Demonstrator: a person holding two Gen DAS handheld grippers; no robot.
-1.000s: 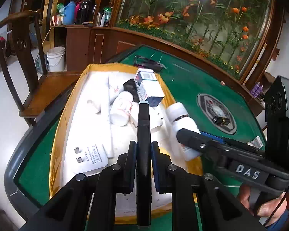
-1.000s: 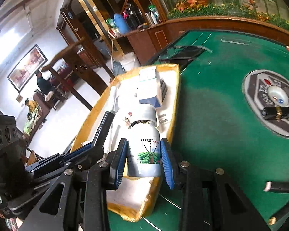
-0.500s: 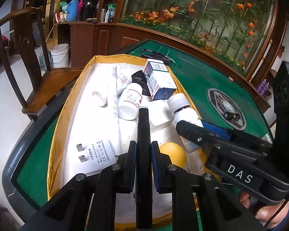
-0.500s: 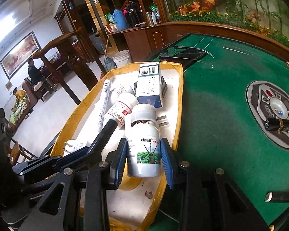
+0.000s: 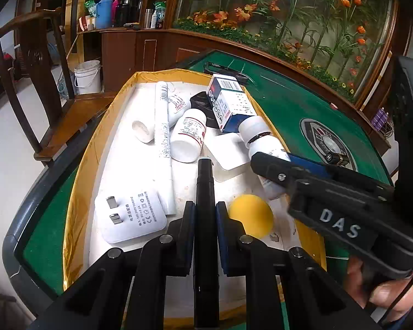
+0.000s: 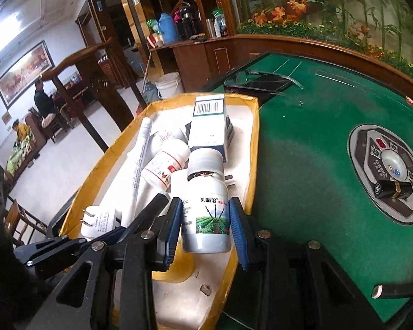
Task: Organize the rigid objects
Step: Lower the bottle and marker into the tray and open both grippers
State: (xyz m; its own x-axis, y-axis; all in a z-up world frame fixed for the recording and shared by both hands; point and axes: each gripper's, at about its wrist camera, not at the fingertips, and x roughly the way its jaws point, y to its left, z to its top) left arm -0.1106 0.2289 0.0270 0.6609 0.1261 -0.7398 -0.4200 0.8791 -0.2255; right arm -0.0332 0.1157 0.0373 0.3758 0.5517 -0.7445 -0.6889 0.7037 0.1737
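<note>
Now, with your right claw (image 6: 206, 220) clenched on the white bottle (image 6: 206, 206) over the tray (image 5: 77, 187) and your left claw (image 5: 205, 217) clamped on the black marker (image 5: 205, 192), lower the bottle gently beside the yellow ball (image 5: 250, 216) before releasing.

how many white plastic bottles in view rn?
4. One held in the right hand-held gripper: white plastic bottle. Three lying in the yellow-rimmed tray: red-labelled, small plain, one behind the white tube. More may be hidden.
</note>
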